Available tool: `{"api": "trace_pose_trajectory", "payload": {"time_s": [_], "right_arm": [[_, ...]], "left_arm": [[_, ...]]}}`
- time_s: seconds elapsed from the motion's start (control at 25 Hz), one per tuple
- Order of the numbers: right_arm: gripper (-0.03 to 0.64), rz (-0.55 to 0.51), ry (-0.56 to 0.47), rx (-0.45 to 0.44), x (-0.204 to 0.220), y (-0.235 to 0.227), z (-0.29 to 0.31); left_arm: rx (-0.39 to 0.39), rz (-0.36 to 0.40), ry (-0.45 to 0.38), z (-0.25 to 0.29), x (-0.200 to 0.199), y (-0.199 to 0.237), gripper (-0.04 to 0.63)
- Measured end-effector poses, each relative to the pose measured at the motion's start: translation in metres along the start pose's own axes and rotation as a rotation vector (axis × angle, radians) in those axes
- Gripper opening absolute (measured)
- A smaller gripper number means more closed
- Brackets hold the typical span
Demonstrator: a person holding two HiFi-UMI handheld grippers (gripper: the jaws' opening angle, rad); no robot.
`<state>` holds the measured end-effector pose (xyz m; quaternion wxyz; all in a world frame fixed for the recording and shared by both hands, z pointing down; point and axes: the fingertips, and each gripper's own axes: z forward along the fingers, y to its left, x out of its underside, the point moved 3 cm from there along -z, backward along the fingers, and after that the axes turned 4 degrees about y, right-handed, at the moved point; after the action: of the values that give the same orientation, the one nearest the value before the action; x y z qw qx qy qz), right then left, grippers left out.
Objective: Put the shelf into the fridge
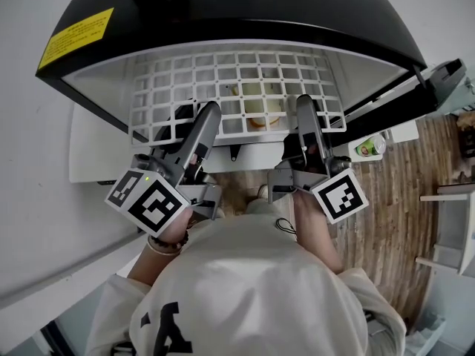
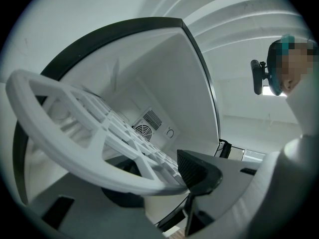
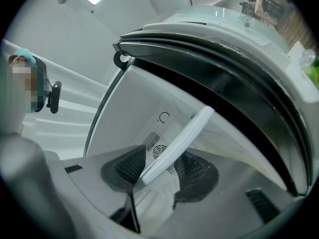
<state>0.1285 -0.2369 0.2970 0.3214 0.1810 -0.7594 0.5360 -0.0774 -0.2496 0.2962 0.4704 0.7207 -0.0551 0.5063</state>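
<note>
The white grid shelf (image 1: 223, 80) lies roughly level, its back part inside the open black-topped fridge (image 1: 223, 6) and its front rim sticking out. My left gripper (image 1: 206, 119) is shut on the front rim left of centre. My right gripper (image 1: 304, 110) is shut on the rim right of centre. In the left gripper view the shelf (image 2: 65, 143) runs out from between the dark pads (image 2: 197, 171) of the left gripper (image 2: 159, 183) toward the fridge's back wall. The right gripper view shows the shelf (image 3: 179, 141) edge-on between the right gripper's (image 3: 162, 176) pads.
A round fan vent (image 2: 144, 129) sits on the white back wall of the fridge. The open fridge door (image 1: 415, 95) stands at the right, with a green can (image 1: 369, 147) near it. Pale food (image 1: 256, 106) lies under the shelf. White furniture (image 1: 453, 221) stands on the wooden floor (image 1: 386, 221).
</note>
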Motion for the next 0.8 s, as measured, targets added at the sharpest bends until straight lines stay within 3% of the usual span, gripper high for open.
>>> {"api": "trace_pose_trajectory", "payload": {"time_s": [0.8], "right_arm": [[0.179,0.029,0.002,0.027,-0.001,-0.005,0.012]], "left_arm": [[-0.002,-0.012,0.037,0.009,-0.005,0.006,0.189]]}}
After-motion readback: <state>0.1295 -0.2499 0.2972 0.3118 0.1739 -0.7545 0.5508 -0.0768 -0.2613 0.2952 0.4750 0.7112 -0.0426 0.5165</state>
